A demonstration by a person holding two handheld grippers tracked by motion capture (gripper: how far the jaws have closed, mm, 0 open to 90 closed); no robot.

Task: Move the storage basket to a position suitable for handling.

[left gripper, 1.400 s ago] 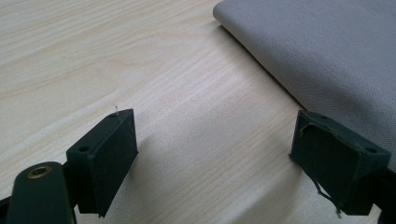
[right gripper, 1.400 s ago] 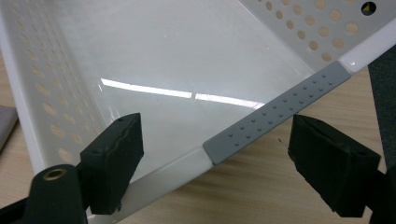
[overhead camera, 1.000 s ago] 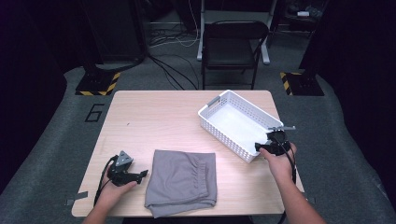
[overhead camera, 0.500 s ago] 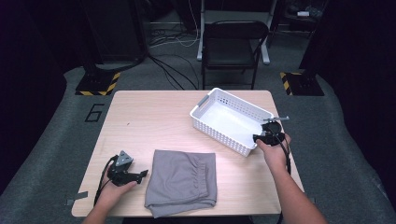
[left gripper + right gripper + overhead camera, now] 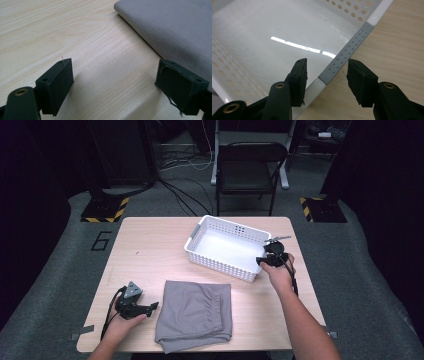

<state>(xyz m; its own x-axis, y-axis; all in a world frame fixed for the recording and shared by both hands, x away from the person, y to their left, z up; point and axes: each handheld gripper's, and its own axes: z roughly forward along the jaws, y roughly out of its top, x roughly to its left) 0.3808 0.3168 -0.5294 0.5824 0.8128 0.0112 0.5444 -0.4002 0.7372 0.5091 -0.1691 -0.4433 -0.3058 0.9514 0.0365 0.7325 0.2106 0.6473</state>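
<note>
A white perforated basket (image 5: 220, 262) stands empty at the table's middle right. My right gripper (image 5: 267, 260) is at its right end and stands open astride the rim's grey handle (image 5: 349, 47), one jaw inside the basket (image 5: 262, 30) and one outside over the wood. Small gaps show on both sides of the rim. A folded grey cloth (image 5: 195, 312) lies at the front middle. My left gripper (image 5: 152, 306) rests low on the table just left of it, open, with bare wood between its jaws and the cloth's edge (image 5: 175, 32) by the right jaw.
The wooden table (image 5: 150, 245) has bare room across its left and far parts. A black folding chair (image 5: 250, 170) stands behind the far edge. Cables and black stands with striped bases sit on the grey floor beyond.
The basket has slid left and turned, from the right edge toward the middle, with my right gripper following at its end. The left gripper and the cloth have stayed put.
</note>
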